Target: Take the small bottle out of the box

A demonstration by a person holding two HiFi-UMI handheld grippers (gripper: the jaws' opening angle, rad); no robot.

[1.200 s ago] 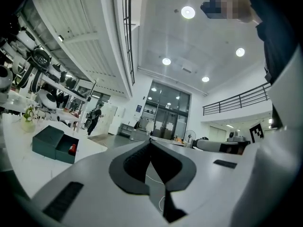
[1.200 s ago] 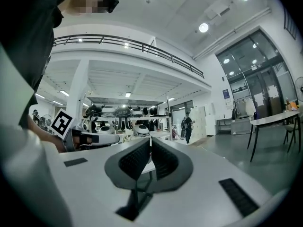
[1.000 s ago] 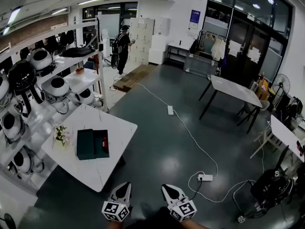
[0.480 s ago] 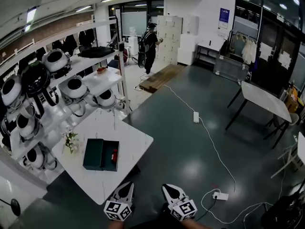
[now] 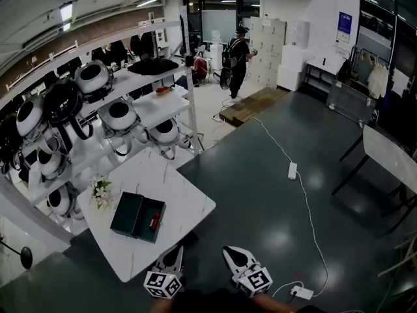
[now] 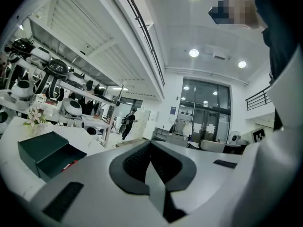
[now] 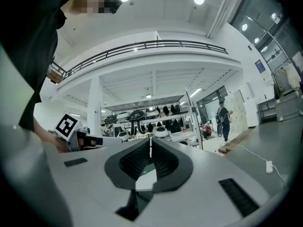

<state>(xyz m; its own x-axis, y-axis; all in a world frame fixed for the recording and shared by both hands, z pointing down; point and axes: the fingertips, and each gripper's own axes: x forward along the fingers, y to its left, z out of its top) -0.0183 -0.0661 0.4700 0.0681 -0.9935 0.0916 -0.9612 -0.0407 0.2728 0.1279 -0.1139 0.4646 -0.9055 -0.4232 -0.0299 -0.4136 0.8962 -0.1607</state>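
I see both tools low at the bottom edge of the head view, side by side over the dark floor. The left gripper [image 5: 174,254] sits bottom centre-left and the right gripper [image 5: 232,255] just to its right, well short of the work. In the left gripper view the jaws are clenched, the dark pads meeting along one line with nothing between them. In the right gripper view it is the same: pads pressed together, empty.

The box [image 5: 136,216] lies in the lower left of the head view, on the white counter [image 5: 179,189]. It is dark green and lies open. The small bottle [image 5: 155,221] shows as a red sliver inside the right-hand half of the box, too small for me to read more. Neither tool touches the box or the counter.

A small bunch of flowers [image 5: 101,190] stands on the counter just left of the box. Behind it, the white shelves [image 5: 159,106] carry rounded white and black headsets. A person [image 5: 238,52] stands at the top centre, far down the room. A power strip [image 5: 292,170] with its cable lies on the floor to the right.
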